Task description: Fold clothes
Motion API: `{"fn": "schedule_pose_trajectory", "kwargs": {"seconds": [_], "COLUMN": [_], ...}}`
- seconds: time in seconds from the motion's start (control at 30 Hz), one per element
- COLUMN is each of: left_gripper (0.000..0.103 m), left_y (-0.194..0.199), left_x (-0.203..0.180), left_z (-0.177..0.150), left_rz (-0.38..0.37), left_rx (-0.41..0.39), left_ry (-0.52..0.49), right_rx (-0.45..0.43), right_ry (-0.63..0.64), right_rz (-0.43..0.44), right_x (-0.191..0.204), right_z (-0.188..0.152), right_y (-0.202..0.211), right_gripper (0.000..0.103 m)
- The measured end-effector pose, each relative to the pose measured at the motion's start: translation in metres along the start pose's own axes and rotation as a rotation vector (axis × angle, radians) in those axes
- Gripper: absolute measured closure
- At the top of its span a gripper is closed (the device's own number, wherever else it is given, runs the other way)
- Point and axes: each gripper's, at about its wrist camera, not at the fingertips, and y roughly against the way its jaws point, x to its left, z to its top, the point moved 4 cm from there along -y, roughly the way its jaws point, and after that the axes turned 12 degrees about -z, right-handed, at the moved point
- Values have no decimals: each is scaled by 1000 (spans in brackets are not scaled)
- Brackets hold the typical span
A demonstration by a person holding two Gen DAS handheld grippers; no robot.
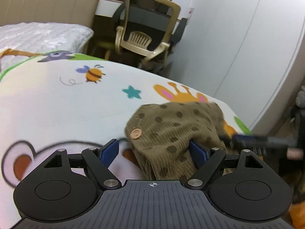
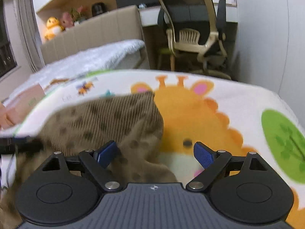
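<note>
L claw (image 1: 154, 151): released, blue pads spread wide. Olive dotted knit garment (image 1: 171, 131) lies bunched on the cartoon-print blanket (image 1: 57, 99); its folds fill the R half of the gap and lap over the R pad (image 1: 198, 152), while the L pad (image 1: 109, 150) stands clear of the cloth. A peach button (image 1: 135, 133) sits on the garment just ahead of the claw, twd its L side. Beyond the garment to the R, the other claw shows as a dark blur.

R claw (image 2: 155, 153): released, pads wide apart. Garment (image 2: 106, 118) lies ahead and to the L; a fold reaches in by the L pad (image 2: 105, 153), contact unclear (motion blur). R pad (image 2: 203, 154) hangs over bare blanket (image 2: 238, 103), above the giraffe print (image 2: 190, 118).

Bkgd, far ahead of both claws: office chair (image 2: 192, 24), bed headboard (image 1: 47, 5).
</note>
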Motion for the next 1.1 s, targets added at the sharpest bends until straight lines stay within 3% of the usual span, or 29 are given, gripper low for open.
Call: {"fn": "schedule_pose_trajectory", "kwargs": {"seconds": [0.27, 0.63, 0.8, 1.0, 1.1], "left_gripper": [16, 13, 14, 13, 13], "left_y": [14, 37, 53, 69, 52], "left_x": [4, -3, -13, -40, -48], "left_z": [-4, -54, -50, -7, 12], "left_rz": [-57, -7, -29, -115, -159], "left_rx": [42, 186, 157, -6, -57], "left_ry": [31, -27, -45, -98, -115], "right_rx": [13, 2, -2, -20, -14], "right_ry": [34, 54, 82, 129, 121], "right_rz": [14, 18, 20, 2, 4], "right_x": [0, 4, 9, 17, 15], "right_z": [-18, -19, -22, -27, -28], "right_y": [10, 20, 28, 33, 32], "right_gripper": [14, 14, 14, 14, 14]}}
